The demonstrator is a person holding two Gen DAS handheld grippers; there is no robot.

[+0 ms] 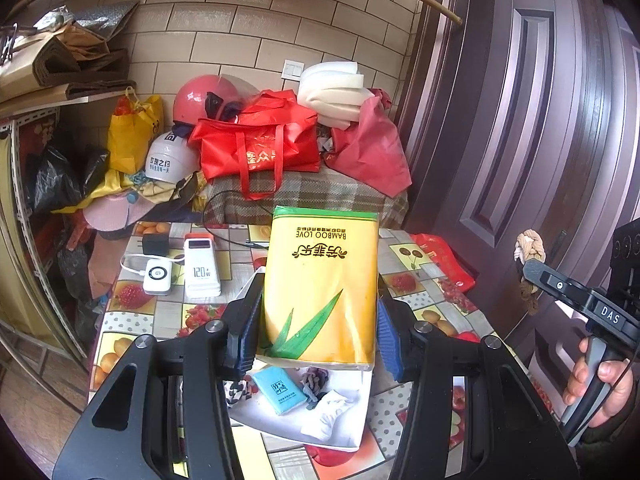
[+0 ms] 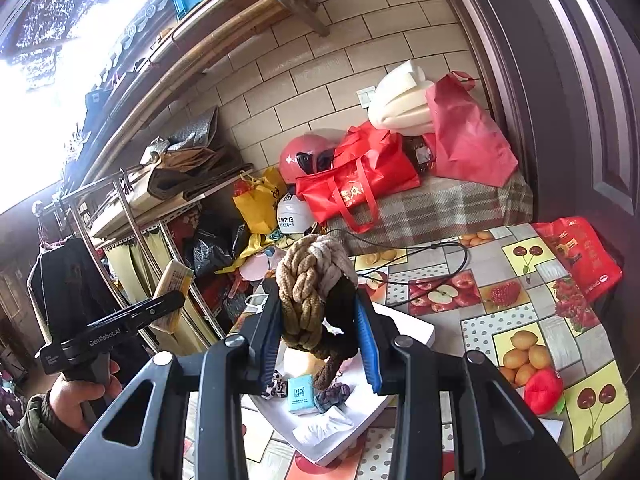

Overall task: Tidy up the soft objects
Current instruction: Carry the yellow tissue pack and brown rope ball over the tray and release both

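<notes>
My left gripper (image 1: pixel 318 320) is shut on a yellow "BAMBOO LOVE" tissue pack (image 1: pixel 320 272), its blue pads pressing both sides. The pack hangs above a white tray (image 1: pixel 352 432) that holds a small blue tissue packet (image 1: pixel 280 394), a dark scrunchie (image 1: pixel 314 380) and a white cloth (image 1: pixel 326 416). My right gripper (image 2: pixel 320 308) is shut on a braided rope bundle (image 2: pixel 304 280) of tan, beige and dark brown strands, over the same tray (image 2: pixel 408 328). In the right wrist view the left gripper (image 2: pixel 168 300) shows at the left with the yellow pack (image 2: pixel 172 288).
The table (image 1: pixel 132 320) has a fruit-print cloth. A white power bank (image 1: pixel 202 268), a small white device (image 1: pixel 157 276) and a black charger (image 1: pixel 155 244) lie at its far left. A red plush fruit (image 2: pixel 542 390) and a red bag (image 2: pixel 576 256) sit at its right. A dark door (image 1: pixel 520 120) stands to the right.
</notes>
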